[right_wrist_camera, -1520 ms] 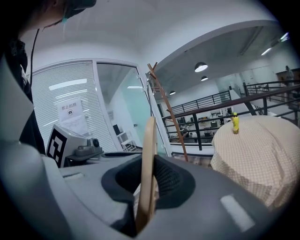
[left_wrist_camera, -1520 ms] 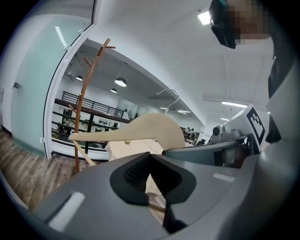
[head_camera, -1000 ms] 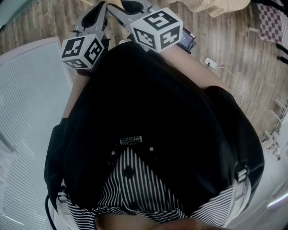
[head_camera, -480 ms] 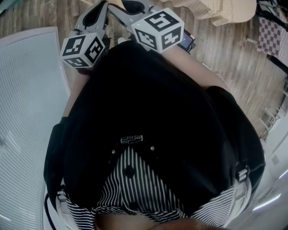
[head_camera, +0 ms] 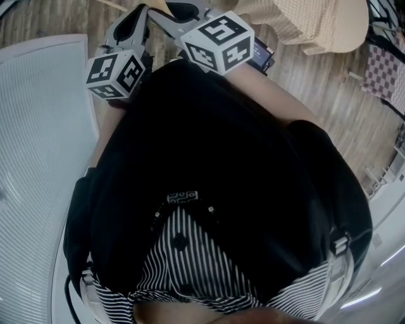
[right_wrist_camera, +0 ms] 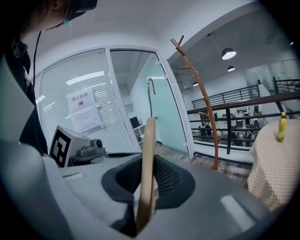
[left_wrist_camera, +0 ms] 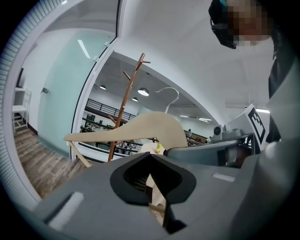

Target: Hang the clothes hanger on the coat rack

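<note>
A light wooden clothes hanger [left_wrist_camera: 140,129] with a metal hook [left_wrist_camera: 169,92] is held up in front of me by both grippers. My left gripper [left_wrist_camera: 152,180] is shut on the hanger's thin lower bar. The right gripper [right_wrist_camera: 145,183] is shut on the hanger body [right_wrist_camera: 149,159], seen edge-on with its hook [right_wrist_camera: 151,93] pointing up. The brown coat rack [left_wrist_camera: 123,110] with upward pegs stands some way beyond the hanger, apart from it; it also shows as a coat rack [right_wrist_camera: 201,93] in the right gripper view. In the head view both marker cubes sit above my dark torso, left gripper [head_camera: 138,19] beside right gripper [head_camera: 180,11].
A table with a beige checked cloth [head_camera: 316,22] stands at the upper right, a small yellow bottle [right_wrist_camera: 282,126] on it. A white slatted blind wall [head_camera: 38,126] runs along the left. A dark device [head_camera: 262,56] lies on the wood floor. A glass door [right_wrist_camera: 164,112] and railing are behind the rack.
Both grippers keep their hold on the hanger. In the head view the floor has slid past: the beige table has come further into view at the upper right, and the blind wall has shifted.
</note>
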